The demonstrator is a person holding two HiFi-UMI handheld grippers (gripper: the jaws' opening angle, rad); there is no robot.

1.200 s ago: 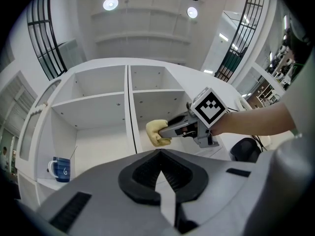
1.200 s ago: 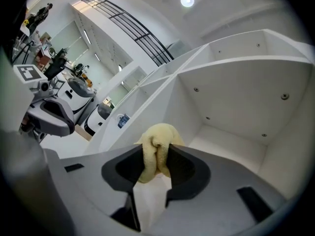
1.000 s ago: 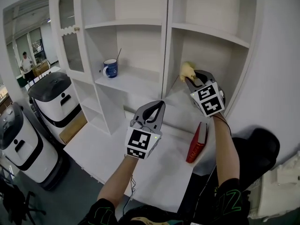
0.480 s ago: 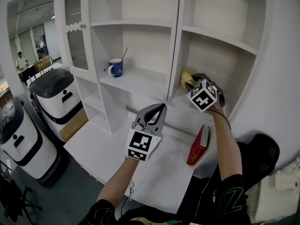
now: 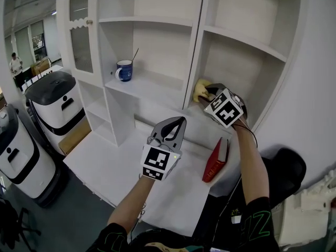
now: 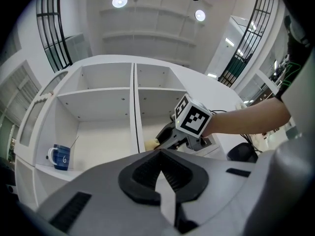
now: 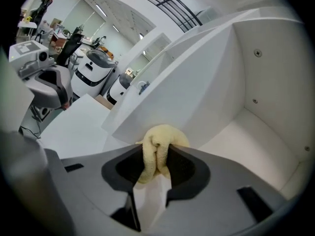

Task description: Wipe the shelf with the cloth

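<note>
white cabinet (image 5: pixel 157 21) fills the wall ahead of me, split by an upright divider (image 5: pixel 193 51) into a left and a right stack of open compartments. below it runs a white worktop (image 5: pixel 121 167).

my right claw (image 5: pixel 208 91) reaches into the right-hand compartment, low over its shelf (image 7: pixel 246 136) and near the front. it's clamped on the yellow cloth (image 5: pixel 199 91). in the right gripper view the cloth (image 7: pixel 156 154) is bunched into a thick fold between the two jaws, with a rounded lump sticking out past the tips. the lump sits just beside the divider. i can't tell whether it's actually pressing on the shelf board or only hanging close above it.

my left claw (image 5: pixel 179 123) hangs out in front of the cabinet, above the worktop and well apart from the cloth. in the left gripper view its jaws are brought together tip to tip with nothing between them.

on the shelf of the left-hand compartment stands a blue mug (image 5: pixel 124 71), upright, with a thin stick poking out of it. a red book (image 5: pixel 215 160) stands on its edge on the worktop, below my right forearm and close to the right wall.

off to the left, on the floor, are two white-and-dark machines (image 5: pixel 52 106). far back beyond them stands a person (image 5: pixel 14 64).
</note>
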